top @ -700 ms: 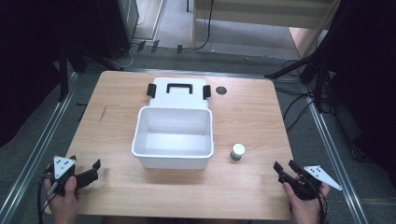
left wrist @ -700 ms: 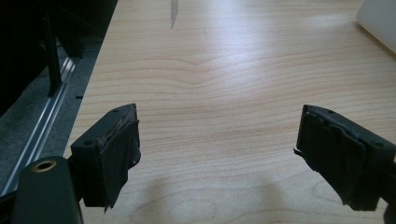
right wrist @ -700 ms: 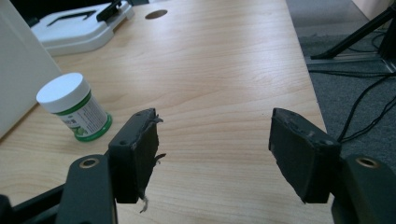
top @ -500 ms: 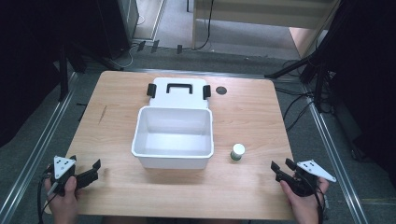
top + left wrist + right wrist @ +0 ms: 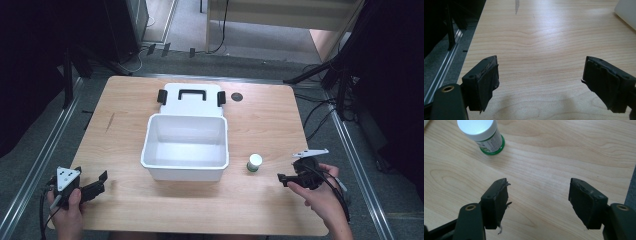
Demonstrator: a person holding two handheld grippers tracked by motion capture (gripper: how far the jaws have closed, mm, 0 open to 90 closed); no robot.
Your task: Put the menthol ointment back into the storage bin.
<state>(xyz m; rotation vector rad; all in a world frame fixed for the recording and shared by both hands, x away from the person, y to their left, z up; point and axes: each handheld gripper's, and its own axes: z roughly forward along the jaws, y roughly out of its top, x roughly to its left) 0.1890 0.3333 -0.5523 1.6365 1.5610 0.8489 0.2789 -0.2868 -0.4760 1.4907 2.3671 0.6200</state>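
Observation:
A small white-capped bottle with a green base (image 5: 254,162) stands upright on the wooden table, just right of an open white box (image 5: 185,147). My right gripper (image 5: 283,178) is open a short way right of the bottle and points toward it. In the right gripper view the bottle (image 5: 482,135) sits beyond and left of the open right gripper (image 5: 537,186), nothing between the jaws. My left gripper (image 5: 99,184) rests open near the table's front left corner. In its own view the left gripper (image 5: 540,67) spans bare wood, with the box's corner (image 5: 627,10) far right.
The box's white lid with a black handle (image 5: 190,96) lies flat behind the box. A small black disc (image 5: 236,96) sits on the table near the lid. Metal rails (image 5: 45,160) run along both table sides, and cables lie on the floor at right.
My right gripper has moved left and a little forward, toward the bottle, and turned to point at it. The left gripper has stayed put.

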